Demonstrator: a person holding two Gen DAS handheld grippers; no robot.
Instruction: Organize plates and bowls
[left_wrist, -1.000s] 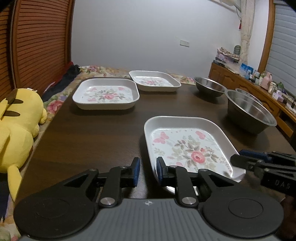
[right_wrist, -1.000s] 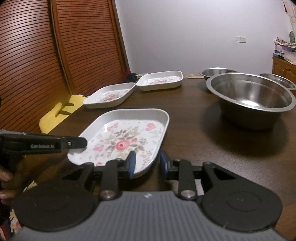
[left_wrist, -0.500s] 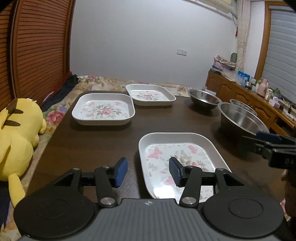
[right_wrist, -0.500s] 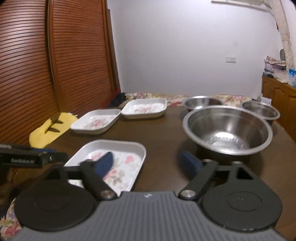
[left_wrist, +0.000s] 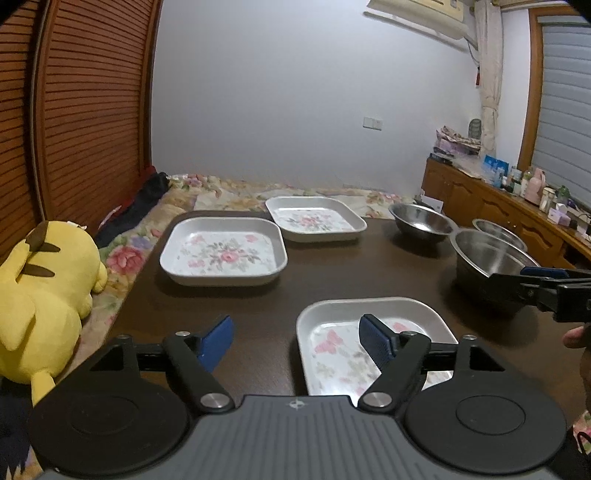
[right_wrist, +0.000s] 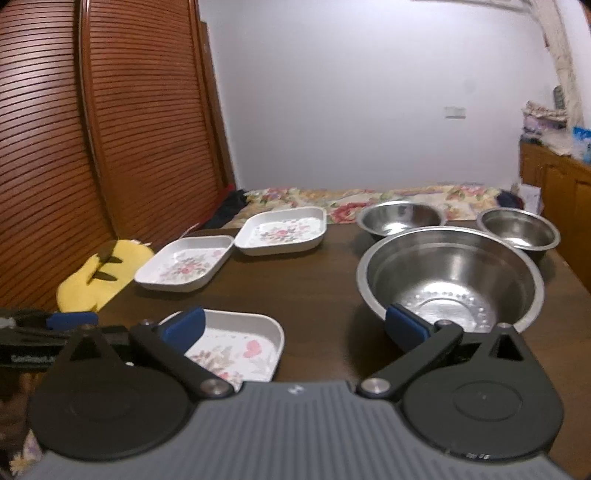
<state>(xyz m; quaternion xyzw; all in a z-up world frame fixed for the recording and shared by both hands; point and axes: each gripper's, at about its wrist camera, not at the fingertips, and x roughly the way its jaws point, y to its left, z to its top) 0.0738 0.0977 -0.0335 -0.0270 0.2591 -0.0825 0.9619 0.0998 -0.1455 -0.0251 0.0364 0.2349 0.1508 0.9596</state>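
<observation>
Between the blue pads of the left gripper (left_wrist: 297, 338) there is only dark table top; its jaws are opening and grip nothing. Its right pad (left_wrist: 376, 338) hangs over the near floral plate (left_wrist: 406, 314), a white square dish at the front of the wooden table (left_wrist: 240, 299), and the gripper body hides the plate's near edge. The right gripper (right_wrist: 293, 326) is spread very wide, jaws opening too, with bare table between them. Its left pad (right_wrist: 183, 326) overlaps the near plate in its own view, and its right pad (right_wrist: 406, 328) sits in front of the large steel bowl (right_wrist: 450, 273), covering part of that rim; whether either pad touches cannot be told. The right gripper's view is slightly blurred. Beyond, a second floral plate (left_wrist: 223, 251) and a third floral plate (left_wrist: 316, 218) lie almost corner to corner toward the far left. Two smaller steel bowls (right_wrist: 400, 218) (right_wrist: 519, 230) stand behind the large one on the right. Open table runs through the middle, between plates and bowls. Off the left table edge lies a yellow plush toy (left_wrist: 40, 295), partly cut off. A fingertip (left_wrist: 576, 336) shows at the right border of the left view.
</observation>
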